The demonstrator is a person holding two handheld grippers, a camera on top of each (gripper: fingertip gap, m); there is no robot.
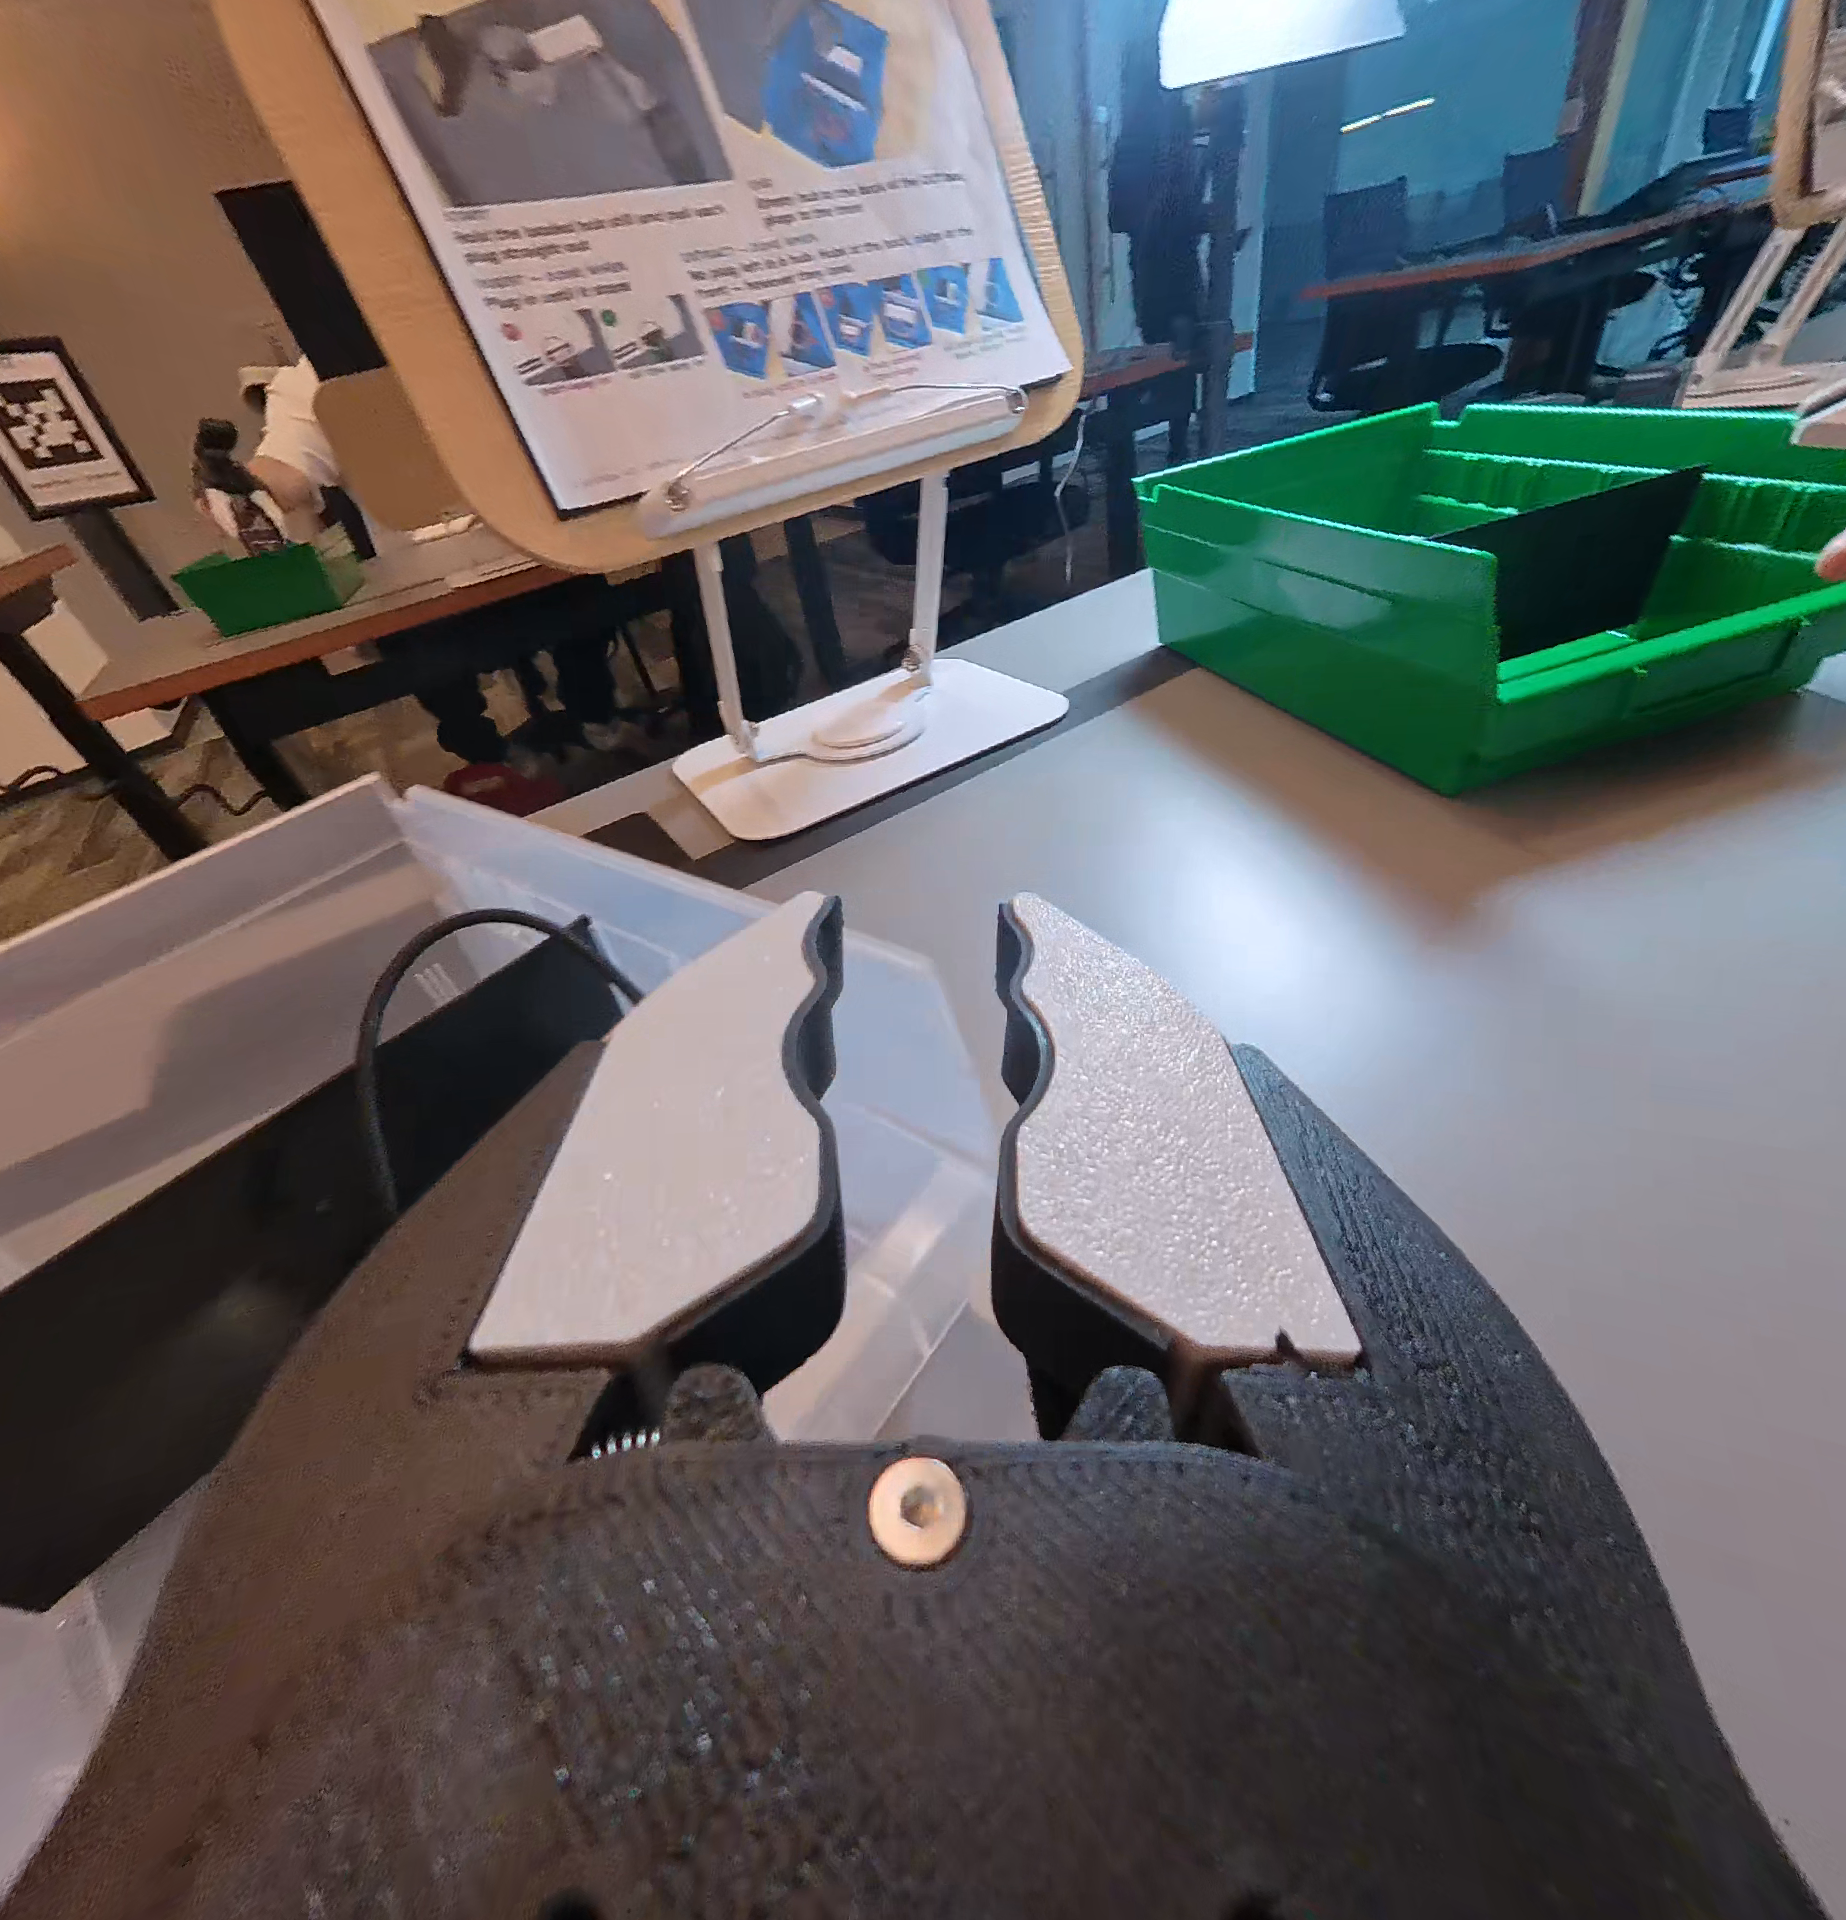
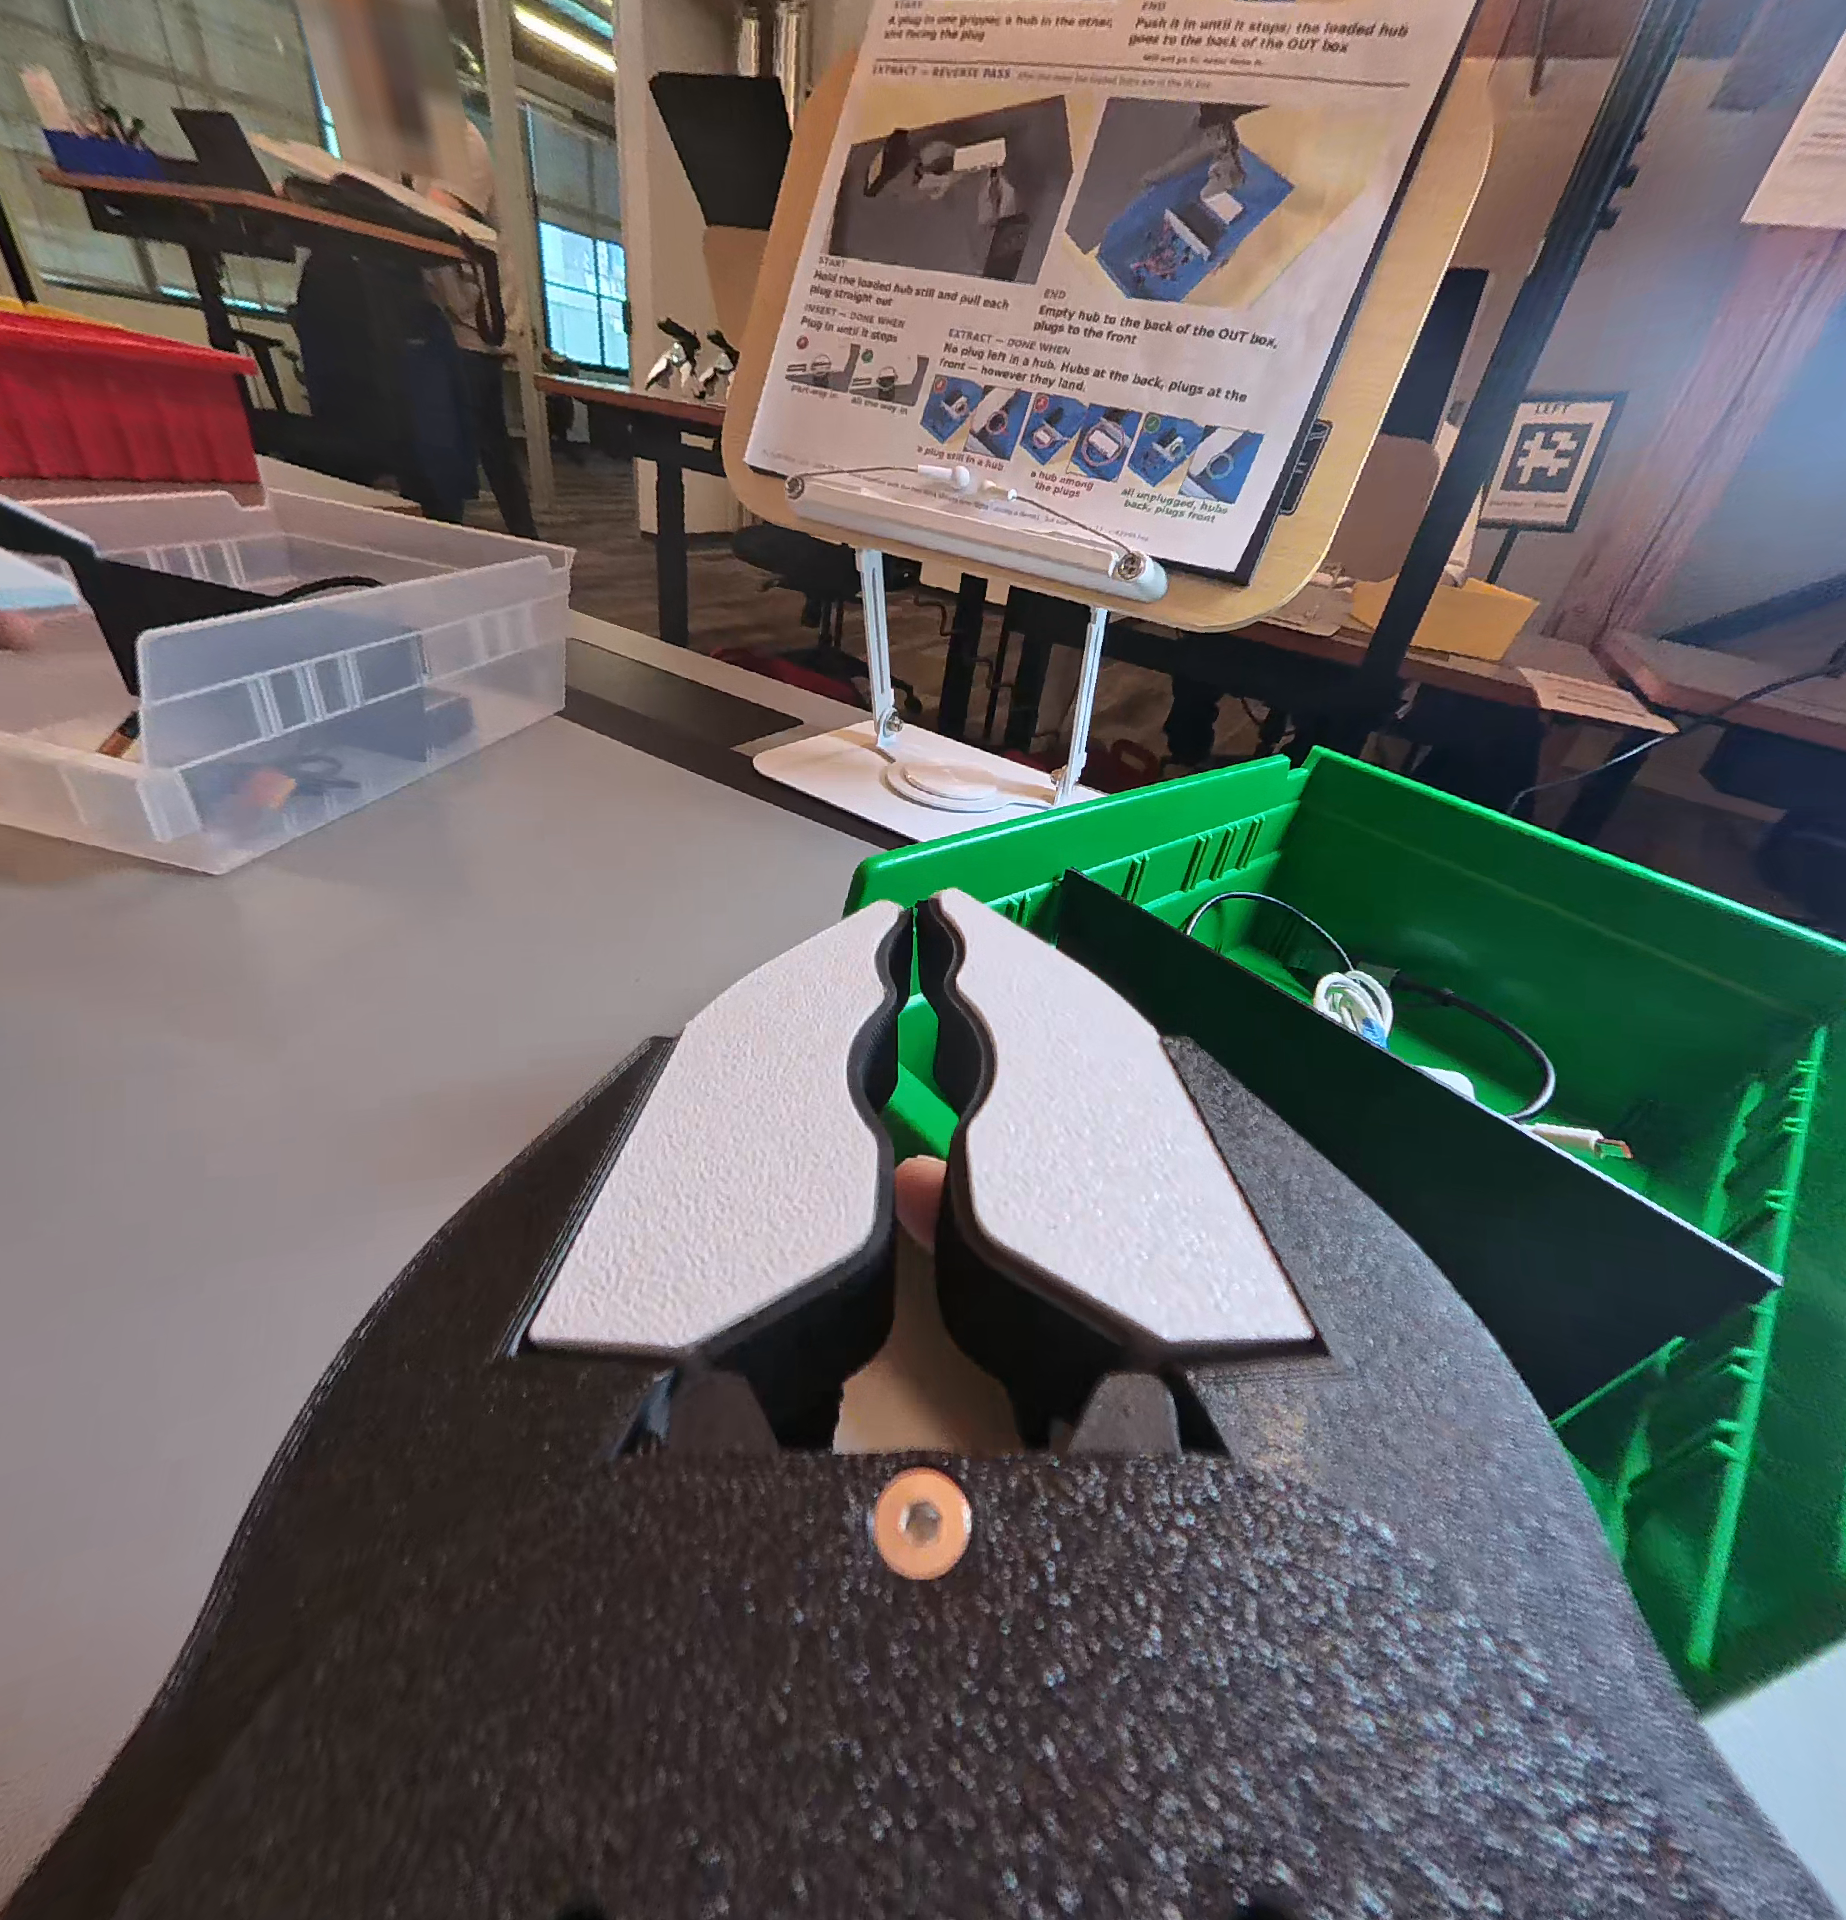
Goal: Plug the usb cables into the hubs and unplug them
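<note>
My left gripper (image 1: 919, 920) is open and empty, hovering over the right end of a clear plastic bin (image 1: 223, 966). A black cable (image 1: 399, 997) loops up inside that bin beside a black divider. My right gripper (image 2: 914, 909) is shut, its tips together with nothing visible between them, at the left front corner of a green bin (image 2: 1521, 831). Behind a black divider (image 2: 1366, 1143) in the green bin lie a coiled white cable (image 2: 1350, 1003), a black cable (image 2: 1511, 1039) and a loose USB plug (image 2: 1594, 1146). A fingertip (image 2: 919, 1195) and something white show under the right jaws.
A document stand (image 1: 867, 727) with an instruction sheet stands at the grey table's far edge between the bins. The green bin (image 1: 1314, 623) is at right in the left wrist view. The clear bin (image 2: 379, 644) holds small dark and orange items. A red bin (image 2: 98, 405) sits behind it.
</note>
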